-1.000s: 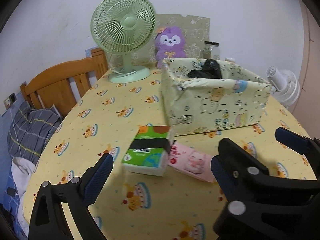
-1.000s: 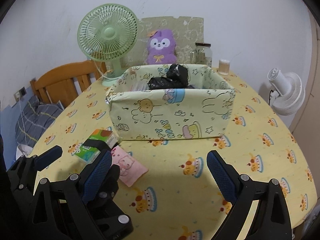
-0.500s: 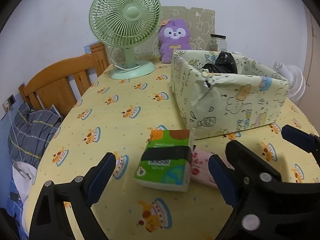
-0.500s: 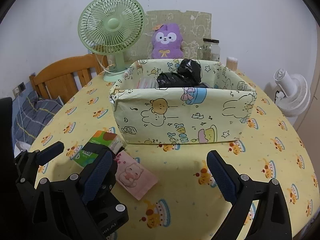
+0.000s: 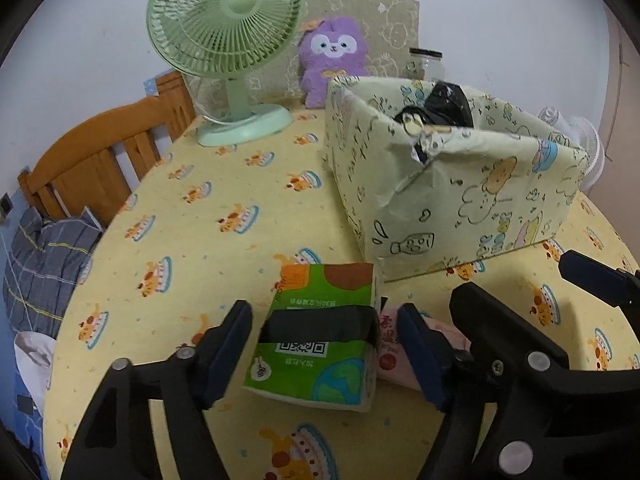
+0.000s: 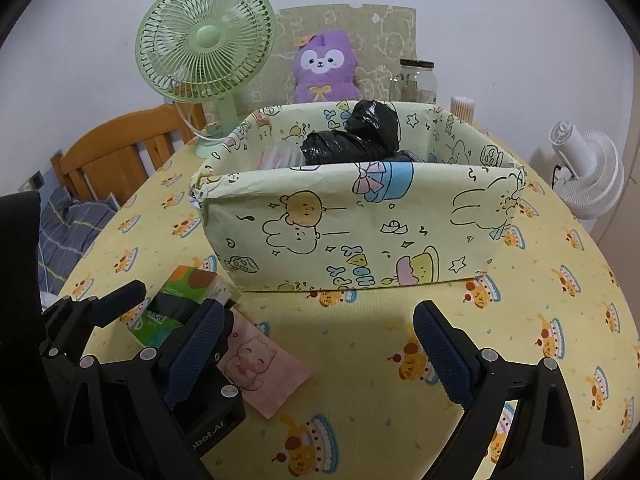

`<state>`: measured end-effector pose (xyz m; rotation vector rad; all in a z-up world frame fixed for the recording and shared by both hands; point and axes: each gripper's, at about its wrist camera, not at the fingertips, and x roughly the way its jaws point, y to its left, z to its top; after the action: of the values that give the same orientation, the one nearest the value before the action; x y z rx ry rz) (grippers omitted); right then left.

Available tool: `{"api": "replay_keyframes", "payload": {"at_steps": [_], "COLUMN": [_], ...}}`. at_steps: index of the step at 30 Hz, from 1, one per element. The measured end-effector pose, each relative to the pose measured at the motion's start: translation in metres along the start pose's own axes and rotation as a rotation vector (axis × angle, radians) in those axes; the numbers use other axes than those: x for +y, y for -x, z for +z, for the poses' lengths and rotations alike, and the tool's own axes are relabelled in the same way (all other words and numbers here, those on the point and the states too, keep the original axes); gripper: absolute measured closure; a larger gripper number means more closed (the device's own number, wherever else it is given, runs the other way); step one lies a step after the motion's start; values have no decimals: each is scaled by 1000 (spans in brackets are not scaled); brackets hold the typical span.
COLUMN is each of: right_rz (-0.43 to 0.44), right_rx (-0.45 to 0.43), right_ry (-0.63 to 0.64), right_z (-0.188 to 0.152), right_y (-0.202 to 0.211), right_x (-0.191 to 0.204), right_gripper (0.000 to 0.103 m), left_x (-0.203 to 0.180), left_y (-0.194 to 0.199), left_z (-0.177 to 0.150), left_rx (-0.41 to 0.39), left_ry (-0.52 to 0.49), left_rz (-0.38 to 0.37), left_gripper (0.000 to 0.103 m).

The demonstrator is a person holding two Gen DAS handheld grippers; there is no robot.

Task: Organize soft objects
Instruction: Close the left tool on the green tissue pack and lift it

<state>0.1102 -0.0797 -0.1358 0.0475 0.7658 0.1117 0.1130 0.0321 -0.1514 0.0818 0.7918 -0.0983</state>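
While straddling the green tissue pack [image 5: 316, 344], left gripper [image 5: 324, 350] spread open, one blue-padded finger on either side of pack, small gaps visible, no clear contact. Pack lying flat on yellow cartoon-print tablecloth [image 5: 192, 240], black band across its middle, QR code facing up. Pink tissue packet [image 6: 260, 364] lying just beside pack, to its right, partly hidden behind left gripper's right finger in left wrist view. Right gripper [image 6: 320, 354] likewise wide open, holding nothing, poised above bare tablecloth to right of pink packet and in front of paper-covered box [image 6: 360, 232]. Box near both packets, beyond them, open-topped, printed with cartoon animals; near-left corner torn. Inside box: black plastic bag [image 6: 356, 136], bunched, rising above rim; other contents behind front wall not identifiable. Behind box, at far edge of table: green desk fan [image 5: 224, 28], purple plush toy [image 6: 324, 68] upright against patterned board, glass jar [image 6: 416, 80] just right of plush. Wooden chair back [image 5: 96, 156] beyond table's left edge; white fan [image 6: 584, 176] off table to right.
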Motion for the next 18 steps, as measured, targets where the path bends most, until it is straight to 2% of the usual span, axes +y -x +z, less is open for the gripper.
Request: {"api": "replay_keyframes", "payload": {"at_steps": [3,5,8,18], "right_rz": [8,6,9,40], "right_rx": [11,9,9,-2], "right_ry": [-10,-8,-9,6], "right_z": [0,-1,-3,-10], "right_y": [-2,-1,0,14], "right_x": [-1,0,-1,1], "right_gripper": [6,6,6,6], "left_x": [0,0,-1,-2], "left_y": [1,2,4,23], "left_z": [-1,-1,-3,-12], "left_rx": [-2,-7,-9,-22], "left_ry": [0,-2,-7,15], "left_rz": [-8,-7,-12,19], "left_gripper": [33,47,52,56]}}
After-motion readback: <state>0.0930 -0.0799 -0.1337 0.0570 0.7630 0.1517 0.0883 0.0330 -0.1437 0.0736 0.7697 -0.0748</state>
